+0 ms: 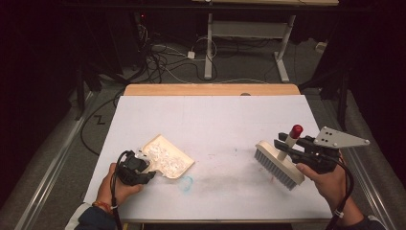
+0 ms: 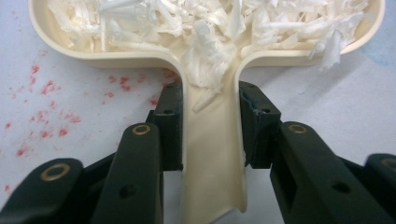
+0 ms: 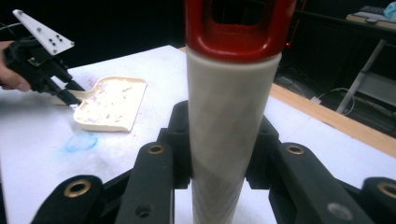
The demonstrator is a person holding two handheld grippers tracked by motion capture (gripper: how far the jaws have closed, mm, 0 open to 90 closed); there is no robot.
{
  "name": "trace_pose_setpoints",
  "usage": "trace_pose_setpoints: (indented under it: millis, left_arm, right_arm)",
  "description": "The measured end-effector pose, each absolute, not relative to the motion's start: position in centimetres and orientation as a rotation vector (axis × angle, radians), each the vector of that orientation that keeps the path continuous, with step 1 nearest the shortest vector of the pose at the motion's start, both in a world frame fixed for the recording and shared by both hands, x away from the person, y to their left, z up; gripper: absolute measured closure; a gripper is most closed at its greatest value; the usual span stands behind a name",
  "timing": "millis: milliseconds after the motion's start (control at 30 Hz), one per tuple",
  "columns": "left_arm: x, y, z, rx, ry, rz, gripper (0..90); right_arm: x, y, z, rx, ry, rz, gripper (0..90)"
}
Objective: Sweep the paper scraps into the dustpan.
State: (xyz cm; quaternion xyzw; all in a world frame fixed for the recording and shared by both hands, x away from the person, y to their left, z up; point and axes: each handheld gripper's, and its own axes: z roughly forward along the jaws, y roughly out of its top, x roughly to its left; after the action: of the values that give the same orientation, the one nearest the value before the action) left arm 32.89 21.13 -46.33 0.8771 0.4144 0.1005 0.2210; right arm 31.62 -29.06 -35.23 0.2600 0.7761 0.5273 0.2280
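A cream dustpan (image 1: pixel 168 158) lies on the white table (image 1: pixel 210 120) at the left, with several white shreds (image 2: pixel 205 23) piled in it. My left gripper (image 1: pixel 143 168) is shut on the dustpan's handle (image 2: pixel 212 140), one jaw on each side. At the right, my right gripper (image 1: pixel 286 143) is shut on the white handle (image 3: pixel 229 126) of a hand brush (image 1: pixel 278 163) with a red tip (image 1: pixel 297 129). The brush head hangs tilted above the table, bristles down and to the left. In the right gripper view the dustpan (image 3: pixel 111 103) sits far left with the left gripper (image 3: pixel 65 95) at its handle.
A blue smudge (image 1: pixel 186 182) marks the table just right of the dustpan, and red specks (image 2: pixel 46 112) dot the surface near the handle. A wooden strip (image 1: pixel 210 89) runs along the far table edge. Cables and a desk frame (image 1: pixel 249 43) lie on the floor beyond.
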Motion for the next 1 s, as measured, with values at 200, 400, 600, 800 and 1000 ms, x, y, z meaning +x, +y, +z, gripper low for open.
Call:
trace_pose_setpoints:
  millis: [200, 400, 600, 800, 1000]
  left_arm:
    - [33.1, 21.7, -46.4, 2.390, 1.193, 0.294, 63.2]
    - [33.1, 21.9, -46.6, 2.373, 1.222, 0.292, 63.2]
    - [33.2, 22.0, -46.6, 2.369, 1.228, 0.294, 63.2]
    - [33.2, 22.0, -46.7, 2.350, 1.243, 0.295, 63.2]
    - [33.3, 22.0, -46.8, 2.298, 1.301, 0.299, 63.1]
  right_arm:
    - [30.9, -29.9, -35.2, 0.717, 2.157, 1.464, 69.6]
    - [30.4, -30.0, -35.2, 0.711, 2.171, 1.458, 69.6]
    - [30.0, -30.0, -35.3, 0.687, 2.211, 1.456, 69.6]
    - [29.7, -30.1, -35.3, 0.671, 2.252, 1.459, 69.6]
    - [29.2, -29.8, -35.1, 0.634, 2.288, 1.507, 69.5]
